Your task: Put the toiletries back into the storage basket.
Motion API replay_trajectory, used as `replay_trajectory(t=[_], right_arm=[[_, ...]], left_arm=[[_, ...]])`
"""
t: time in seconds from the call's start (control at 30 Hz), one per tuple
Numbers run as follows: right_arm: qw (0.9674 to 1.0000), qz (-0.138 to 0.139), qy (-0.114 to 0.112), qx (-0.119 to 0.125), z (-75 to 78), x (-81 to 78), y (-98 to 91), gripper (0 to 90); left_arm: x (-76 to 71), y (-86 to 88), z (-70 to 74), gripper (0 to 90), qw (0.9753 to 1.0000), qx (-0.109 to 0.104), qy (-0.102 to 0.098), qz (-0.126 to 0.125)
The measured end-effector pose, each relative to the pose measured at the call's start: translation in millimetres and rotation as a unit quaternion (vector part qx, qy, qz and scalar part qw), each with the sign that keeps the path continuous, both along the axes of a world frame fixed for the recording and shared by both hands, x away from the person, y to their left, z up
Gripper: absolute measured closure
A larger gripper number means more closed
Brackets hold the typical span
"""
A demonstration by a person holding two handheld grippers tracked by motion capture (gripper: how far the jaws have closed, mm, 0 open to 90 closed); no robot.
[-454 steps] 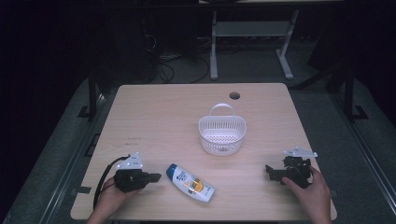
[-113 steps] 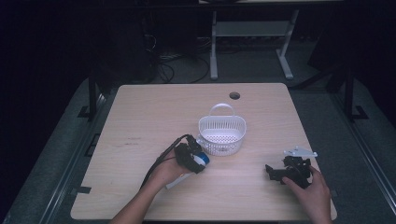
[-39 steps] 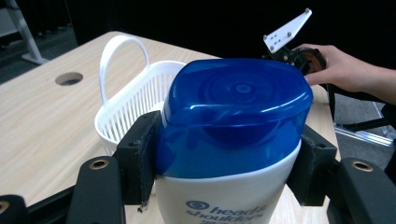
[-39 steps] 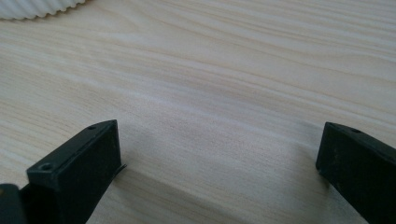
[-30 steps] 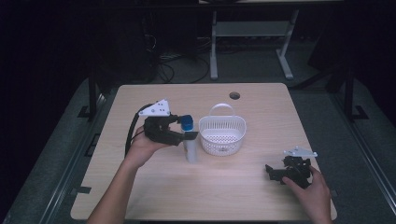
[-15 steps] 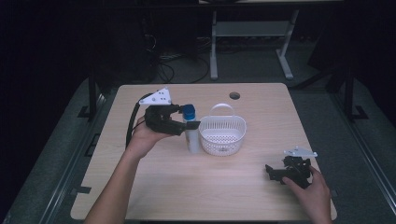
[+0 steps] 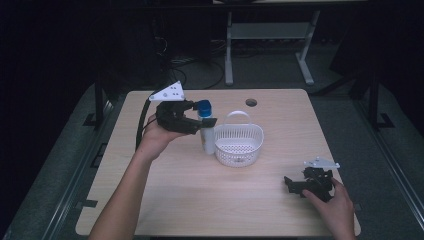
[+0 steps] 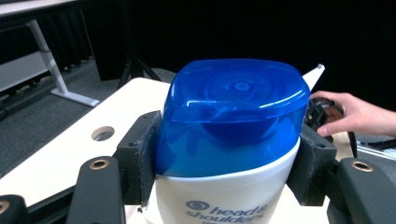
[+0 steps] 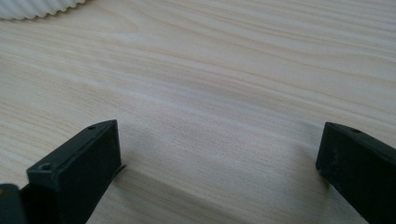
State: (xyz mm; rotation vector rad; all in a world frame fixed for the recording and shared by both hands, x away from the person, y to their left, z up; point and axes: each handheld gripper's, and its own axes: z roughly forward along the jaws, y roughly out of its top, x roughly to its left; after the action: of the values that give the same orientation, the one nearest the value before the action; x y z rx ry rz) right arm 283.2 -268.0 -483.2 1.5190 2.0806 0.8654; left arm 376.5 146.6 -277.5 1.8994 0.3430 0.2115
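The left gripper point(image 7: 200, 121) is clamped on a white plastic shampoo bottle with a blue cap point(image 7: 205, 131), its black pads point(image 8: 145, 154) pressing each side just under the cap, and holds the bottle upright just beside the left wall of the white slatted plastic basket with an arched handle point(image 7: 239, 144) on the pale wooden table point(image 7: 210, 200). The right gripper point(image 7: 292, 183) rests low on the table near its right front corner under the person's right hand point(image 7: 334, 210), its jaws spread wide over bare wood and gripping nothing.
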Motion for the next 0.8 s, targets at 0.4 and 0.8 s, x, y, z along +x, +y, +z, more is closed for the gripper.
replay_trajectory(t=[0.4,0.8], right_arm=[[1.0000,0.000,0.000,0.000,0.0,0.0,0.0,0.0],[1.0000,0.000,0.000,0.000,0.0,0.0,0.0,0.0]], left_arm=[[12.6,-9.0,3.5,36.6,0.9999,-0.008,-0.010,0.007],[22.9,-22.9,-2.7,36.5,0.9996,-0.012,-0.024,0.010]])
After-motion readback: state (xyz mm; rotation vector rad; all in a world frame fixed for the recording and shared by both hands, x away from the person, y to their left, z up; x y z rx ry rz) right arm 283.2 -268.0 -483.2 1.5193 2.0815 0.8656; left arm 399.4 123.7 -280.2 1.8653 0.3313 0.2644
